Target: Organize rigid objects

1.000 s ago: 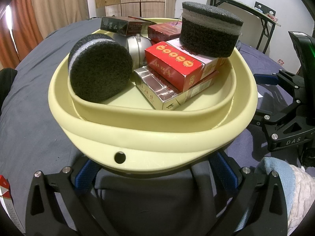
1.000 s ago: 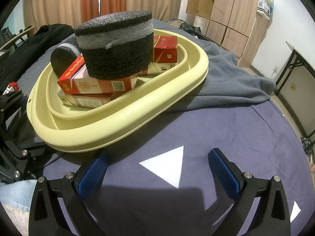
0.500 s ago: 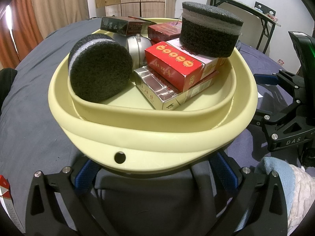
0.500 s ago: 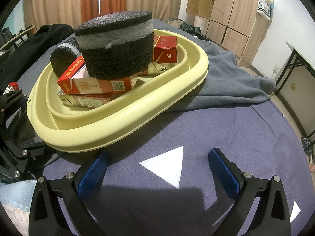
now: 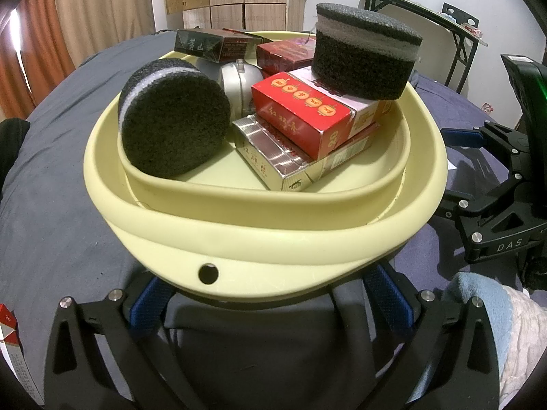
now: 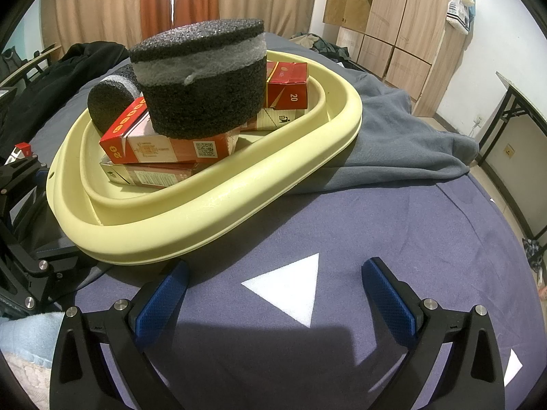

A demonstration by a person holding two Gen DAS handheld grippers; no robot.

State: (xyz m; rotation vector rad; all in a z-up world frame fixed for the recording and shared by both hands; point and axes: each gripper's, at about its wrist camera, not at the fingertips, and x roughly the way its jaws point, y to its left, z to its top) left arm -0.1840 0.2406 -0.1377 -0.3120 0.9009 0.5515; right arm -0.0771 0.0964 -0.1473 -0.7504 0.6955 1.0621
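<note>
From the left wrist view, the yellow basin [image 5: 239, 239] sits directly ahead of the left gripper [image 5: 270, 294], its near rim overhanging the tips of the blue fingers [image 5: 150, 304], which stand wide apart and hold nothing; whether the pads touch the underside of the rim cannot be told. Inside the basin a round foam disc [image 5: 174, 119] stands on edge at the left, a second foam disc [image 5: 365, 51] lies flat on top of a red box [image 5: 304, 116], and that box rests on a silver carton [image 5: 273, 157]; a grey metal piece [image 5: 239, 78], a dark box [image 5: 205, 44] and another red box [image 5: 283, 51] fill the back. One small red-and-white box [image 5: 8, 328] lies outside the basin, at the far left edge beside the left gripper, so that hand is judged the nearer one for it. From the right wrist view, the basin [image 6: 212, 218] lies forward and to the left of the right gripper [image 6: 273, 290], whose jaws are spread wide and empty over the dark bed sheet [image 6: 444, 239], with a white triangle mark [image 6: 290, 287] between them. The basin's long axis runs from near left to far right across this view, resting partly on a grey blanket [image 6: 410, 136]. The right gripper is level, low over the bed, pointing past the basin's near rim.
</note>
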